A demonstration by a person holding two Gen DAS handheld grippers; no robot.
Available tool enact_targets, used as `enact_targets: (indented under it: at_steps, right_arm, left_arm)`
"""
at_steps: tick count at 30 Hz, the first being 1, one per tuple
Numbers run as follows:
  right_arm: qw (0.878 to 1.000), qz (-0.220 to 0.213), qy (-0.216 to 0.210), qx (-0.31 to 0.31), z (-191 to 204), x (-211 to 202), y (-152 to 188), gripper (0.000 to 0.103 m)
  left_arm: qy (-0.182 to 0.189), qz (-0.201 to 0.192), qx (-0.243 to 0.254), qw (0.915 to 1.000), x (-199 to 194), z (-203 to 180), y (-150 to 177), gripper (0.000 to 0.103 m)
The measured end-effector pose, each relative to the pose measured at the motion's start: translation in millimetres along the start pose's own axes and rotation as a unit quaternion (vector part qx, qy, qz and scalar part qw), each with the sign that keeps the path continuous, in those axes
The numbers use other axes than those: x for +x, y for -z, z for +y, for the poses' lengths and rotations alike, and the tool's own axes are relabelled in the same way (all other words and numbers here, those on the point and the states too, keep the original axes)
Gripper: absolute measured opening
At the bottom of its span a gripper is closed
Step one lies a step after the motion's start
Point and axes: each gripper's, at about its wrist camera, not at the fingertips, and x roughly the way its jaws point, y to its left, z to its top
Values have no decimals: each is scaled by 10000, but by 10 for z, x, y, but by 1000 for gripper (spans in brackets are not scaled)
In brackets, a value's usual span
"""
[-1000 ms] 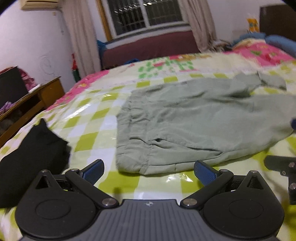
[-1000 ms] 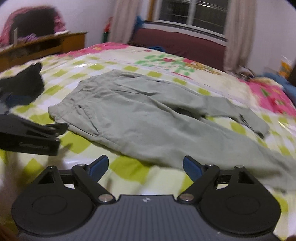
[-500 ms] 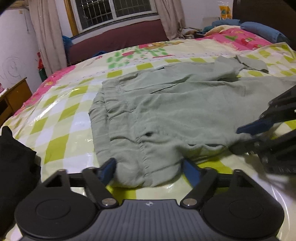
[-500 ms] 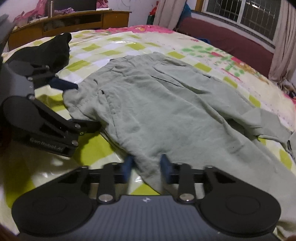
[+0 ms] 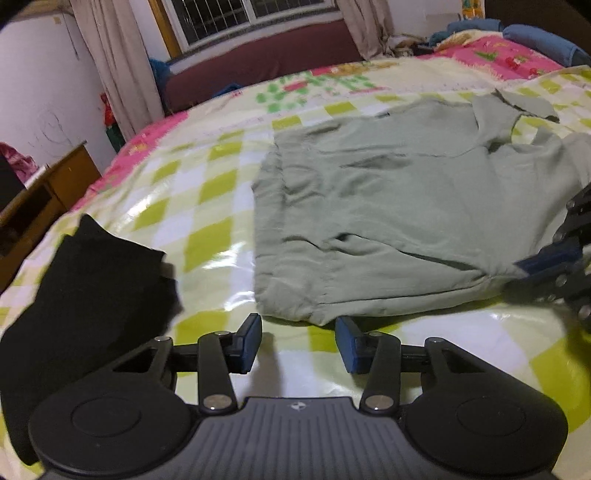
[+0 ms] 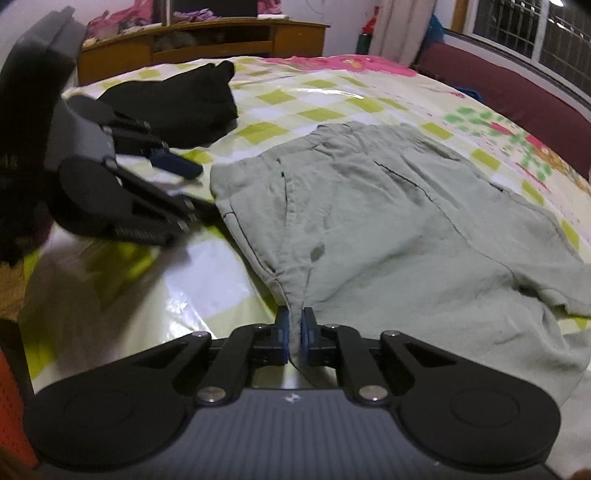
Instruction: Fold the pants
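Behind the bed stood a window with pale curtains, and a wooden shelf ran along the wall. A big bed filled most of both views, covered with a shiny sheet of green, white and yellow squares, with pink flowers at the far edges. On it lay the pants, a soft grey-green pair spread out almost flat (one leg end was turned over at the far right corner). The waist end of the pants pointed toward the left side of the bed. A black cloth lay bunched on the sheet beside the pants, apart from them. The right gripper was closed tight on the near edge of the pants, and the cloth rose in a thin ridge between its blue pads. The left gripper sat just in front of the waist corner with its jaws partly apart and nothing between them. Its blue pads were close to the cloth but did not touch it.
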Motion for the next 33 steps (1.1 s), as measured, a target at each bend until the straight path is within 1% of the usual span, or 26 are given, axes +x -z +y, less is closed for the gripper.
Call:
enact_targets:
  at_steps: [1,2,4,5,6,8,9,11,12,13,14,15,16,17,20,22,25,27,29,30,32,33]
  right_arm:
    - [10000,18,65,9,-18,-19,-8,13]
    - [9999,16,145,-23,-14,-41,-23,15]
    - [9991,-112,317,-262,36,-97,-56,19]
    - [9984,-161,368,-391,69,-108,-77,26]
    - [9976,-210,389,-527,117,-110,-99,38]
    - [9966,-256,309,-723,199,-57,-135,53]
    - [9956,-253,306,-844,242,12,-163,54]
    - [9950,-228,291,-926,283,163,-211,53]
    - [9957,-197,292,-859,279,232,-235,52]
    - [9970,-102,266,-721,257,314,-272,49]
    - [9983,-24,184,-559,235,354,-290,35]
    - [9993,52,69,-372,215,384,-326,20]
    - [9995,91,47,-289,226,395,-348,18]
    - [9995,95,58,-309,258,394,-354,16]
    - [9989,38,-29,-459,415,360,-340,11]
    - [9984,-26,-77,-564,521,315,-326,11]
    - [9992,-69,-146,-378,514,303,-356,13]
    - [9996,-213,-162,-32,425,180,-350,16]
    - [9981,-439,-156,403,262,-24,-285,21]
    - [9964,-520,-78,659,145,-144,-214,27]
    - [9914,-596,215,1143,-125,-370,-23,31]
    - [9869,-560,469,1438,-311,-486,113,32]
  left_arm:
    - [-26,-86,113,9999,-21,-6,11,58]
    - [-88,-197,290,9993,-42,-37,29,59]
    - [-169,-350,692,9968,-18,-111,53,63]
    - [-212,-437,909,9947,6,-146,61,65]
    - [-212,-511,1084,9926,28,-179,67,66]
    - [-138,-617,1327,9891,73,-213,54,69]
    - [-106,-643,1395,9881,119,-209,33,70]
    - [-72,-577,1376,9888,210,-172,-18,76]
    - [-50,-514,1311,9900,243,-154,-33,76]
    - [13,-403,1214,9918,271,-115,-55,74]
    - [79,-296,1119,9932,287,-76,-60,68]
    - [127,-229,1047,9942,282,-48,-48,64]
    - [156,-182,988,9948,273,-21,-29,59]
    - [153,-136,941,9954,256,11,-8,56]
    - [138,-12,860,9962,197,36,64,53]
    - [61,54,906,9959,152,40,100,53]
    - [-78,203,903,9957,104,81,142,53]
    - [-235,279,781,9963,70,111,121,52]
    - [-270,251,600,9975,-24,136,119,52]
    - [-222,208,470,9984,-88,151,108,52]
    - [-189,112,359,9991,-197,107,79,52]
    - [-134,43,344,9993,-253,47,54,52]
